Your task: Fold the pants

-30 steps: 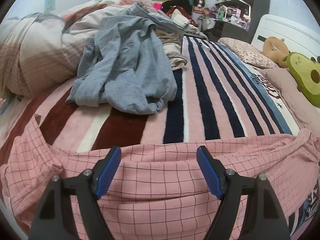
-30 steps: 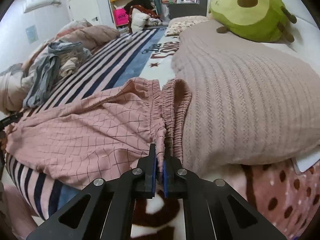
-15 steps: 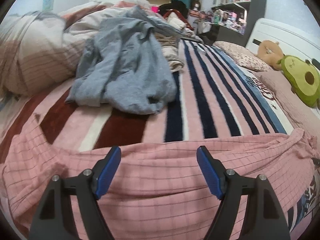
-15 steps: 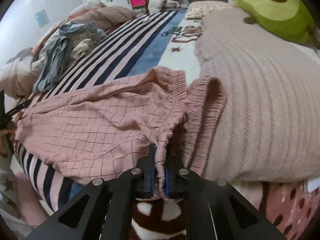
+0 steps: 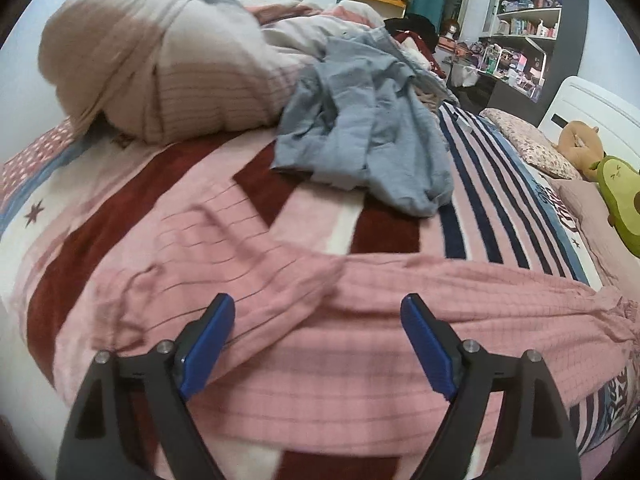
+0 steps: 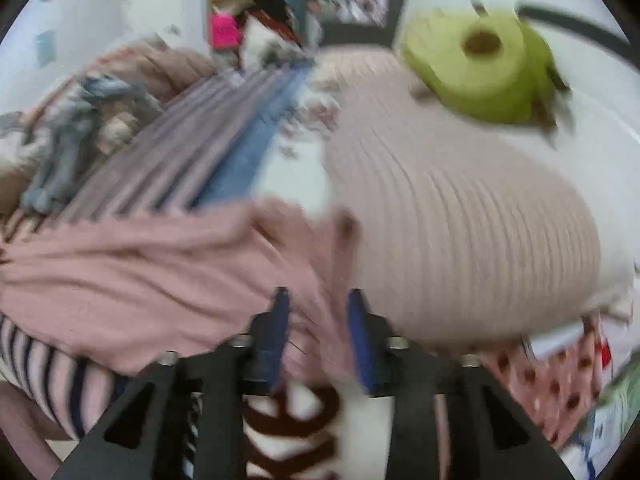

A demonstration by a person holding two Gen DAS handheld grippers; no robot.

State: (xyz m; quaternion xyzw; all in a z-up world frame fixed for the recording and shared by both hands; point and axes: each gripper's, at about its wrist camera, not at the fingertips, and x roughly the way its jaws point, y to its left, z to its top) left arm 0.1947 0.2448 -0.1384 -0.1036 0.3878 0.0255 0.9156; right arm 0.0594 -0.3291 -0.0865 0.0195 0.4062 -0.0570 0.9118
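Pants [image 5: 360, 344] in pink checked cloth are lying stretched across the near edge of the bed [image 5: 492, 184], on its striped plush blanket, with the legs trailing off to the left. A moment ago the right tongs [image 6: 318, 332] were pinching the gathered elastic waistband; now their blue pads are standing apart with the waistband loose between them, though heavy blur is making it hard to be sure the cloth is fully free. That release is suggesting the straightening pull is over and the first fold is coming next. The left tongs [image 5: 318, 340] are hanging wide open above the middle of the pants, gripping nothing, as they were before. The fabric is looking soft and thin, wrinkling in long ridges, while the ribbed beige pillow [image 6: 460, 216] beside the waistband is bulging firm and rounded. A crumpled grey garment [image 5: 368, 140] is sitting well beyond.
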